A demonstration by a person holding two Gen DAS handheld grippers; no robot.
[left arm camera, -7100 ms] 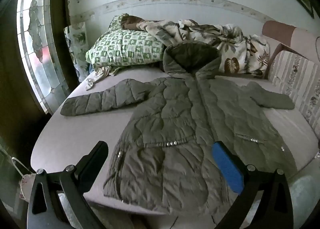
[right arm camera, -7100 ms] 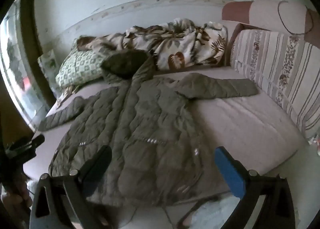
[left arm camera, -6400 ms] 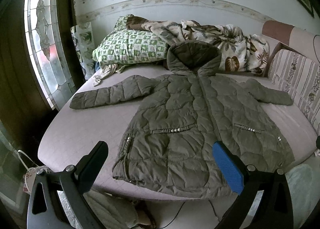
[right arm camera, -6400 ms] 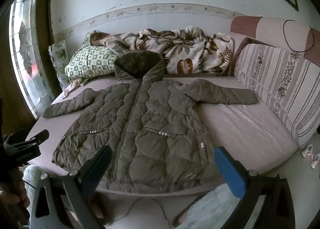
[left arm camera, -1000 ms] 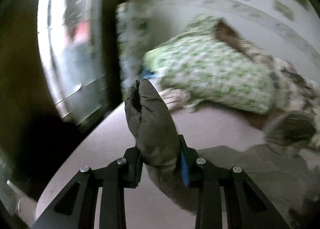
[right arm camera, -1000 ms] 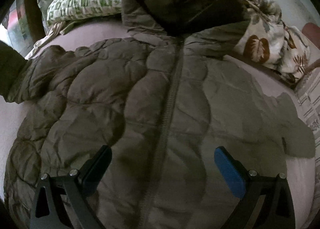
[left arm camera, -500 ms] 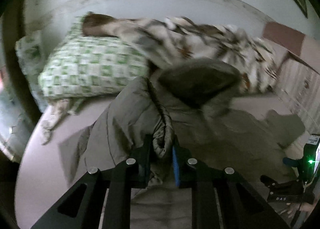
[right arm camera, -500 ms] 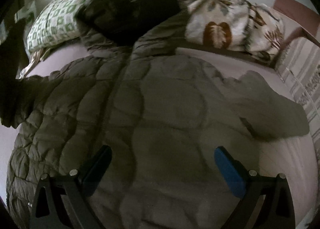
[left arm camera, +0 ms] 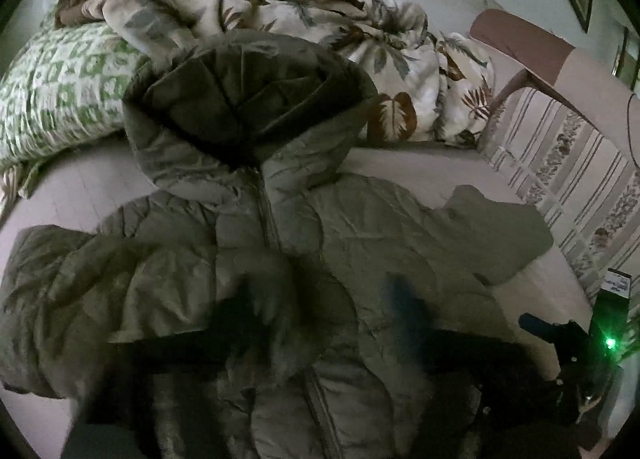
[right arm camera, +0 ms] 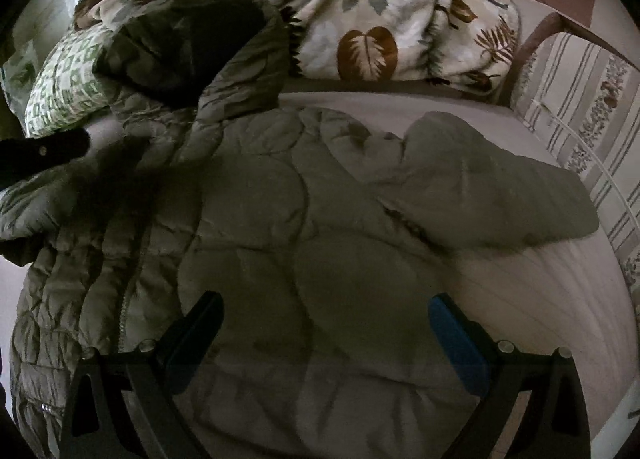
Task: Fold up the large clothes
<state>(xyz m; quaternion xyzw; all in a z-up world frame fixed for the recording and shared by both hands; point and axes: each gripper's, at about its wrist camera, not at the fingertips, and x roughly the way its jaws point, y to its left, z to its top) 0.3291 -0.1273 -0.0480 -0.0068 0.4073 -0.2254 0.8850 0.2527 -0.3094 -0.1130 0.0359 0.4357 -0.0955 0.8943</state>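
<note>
An olive quilted hooded coat (left arm camera: 360, 227) lies front up on the bed, also in the right wrist view (right arm camera: 280, 219). Its left sleeve (left arm camera: 80, 279) is folded in over the chest. Its right sleeve (right arm camera: 500, 187) lies out toward the sofa back. My left gripper (left arm camera: 320, 323) is blurred by motion above the coat's chest; its jaws look spread and the sleeve is out of them. It shows at the left edge of the right wrist view (right arm camera: 40, 155). My right gripper (right arm camera: 324, 335) is open and empty above the coat's right side.
A green checked pillow (left arm camera: 52, 91) and a leaf-print duvet (left arm camera: 360, 31) lie at the head of the bed. A striped sofa back (right arm camera: 580, 99) runs along the right. Bare mauve mattress (right arm camera: 540, 299) shows beyond the right sleeve.
My left gripper carried the left sleeve across onto the coat's chest and has let it go, its jaws now apart. My right gripper stayed open and shifted slightly right over the coat.
</note>
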